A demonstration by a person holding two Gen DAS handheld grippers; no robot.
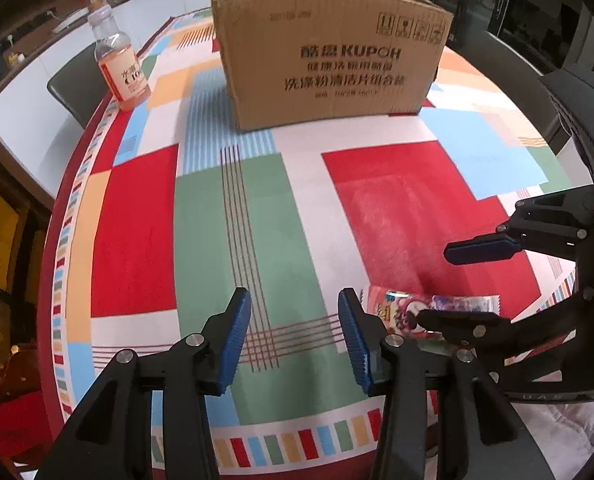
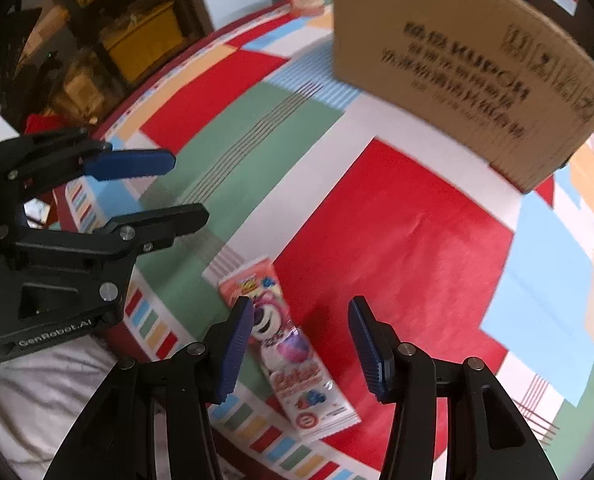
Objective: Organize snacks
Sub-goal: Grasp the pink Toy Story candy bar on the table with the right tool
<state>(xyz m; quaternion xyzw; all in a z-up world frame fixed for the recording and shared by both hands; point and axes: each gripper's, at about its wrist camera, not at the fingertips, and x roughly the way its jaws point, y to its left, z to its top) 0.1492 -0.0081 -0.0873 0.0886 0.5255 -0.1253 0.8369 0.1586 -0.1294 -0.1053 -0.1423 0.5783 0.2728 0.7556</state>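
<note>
From my left wrist view, my left gripper (image 1: 295,336) hangs over the green band of the patterned cloth on the counter (image 1: 137,240), its blue-padded fingers (image 1: 233,344) spread wide with nothing between them. The snack packet (image 1: 401,308) lies flat on the cloth at about 4 o'clock from that gripper, just beside its right finger, partly hidden behind my other tool. My right gripper (image 1: 445,284) comes in from 3 o'clock in this view, one blue-faced finger above the packet and the black one over its near end; I cannot tell from here whether either touches it.

From the right wrist view, the right gripper (image 2: 301,344) has its fingers (image 2: 367,348) wide apart, straddling nothing yet: the snack packet (image 2: 293,352) lies lengthwise between them, closer to the left finger, its pink bear print facing up, near the counter (image 2: 417,240) edge at 6 o'clock. The left gripper (image 2: 185,188) shows at 9 o'clock, also spread.

The cardboard box (image 1: 329,52) stands at 12 o'clock, well apart from the packet, printed side toward me; in the right view the cardboard box (image 2: 465,60) sits at 1 o'clock, blurred. A drink bottle (image 1: 119,60) with orange liquid stands upright at 10 o'clock, near the counter edge, left of the box
</note>
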